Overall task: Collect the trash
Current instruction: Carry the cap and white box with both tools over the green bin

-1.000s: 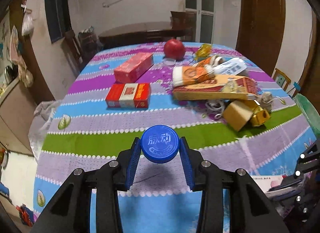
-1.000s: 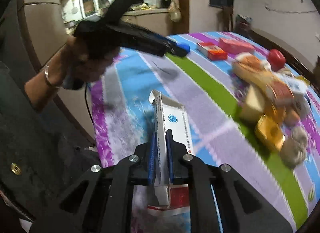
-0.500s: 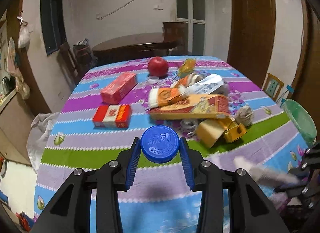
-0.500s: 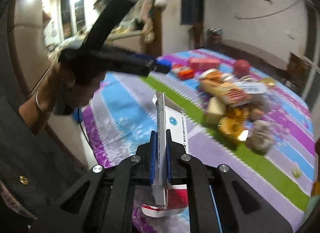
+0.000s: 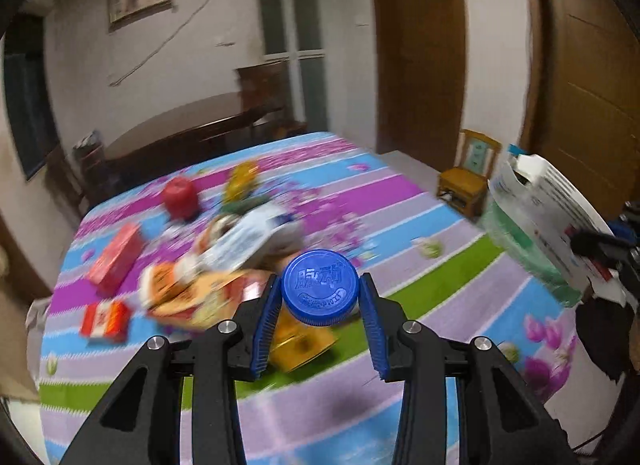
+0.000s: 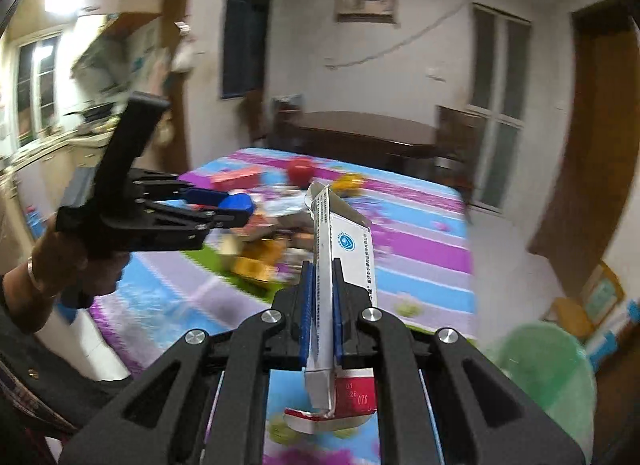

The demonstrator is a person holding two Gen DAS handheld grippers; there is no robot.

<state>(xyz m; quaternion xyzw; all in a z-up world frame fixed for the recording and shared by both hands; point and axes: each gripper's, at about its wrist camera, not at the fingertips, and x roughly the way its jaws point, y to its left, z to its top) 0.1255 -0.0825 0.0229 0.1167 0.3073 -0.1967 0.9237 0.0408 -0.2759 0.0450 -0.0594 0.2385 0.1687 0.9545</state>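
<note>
Pinching blue cap (image 5: 319, 286) in left claw (image 5: 318, 315); flattened carton (image 6: 340, 261) in right claw (image 6: 322, 297).

Motion blur smears the trash pile (image 5: 224, 265) at centre-left of the left view beyond naming, and the green bin (image 6: 548, 381) at lower right of the right view is blurred and edge-cut.

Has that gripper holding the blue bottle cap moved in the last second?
Yes. The left gripper, shut on the blue bottle cap, has swung right: the wooden door sits more central, and the red apple has slid left.
</note>
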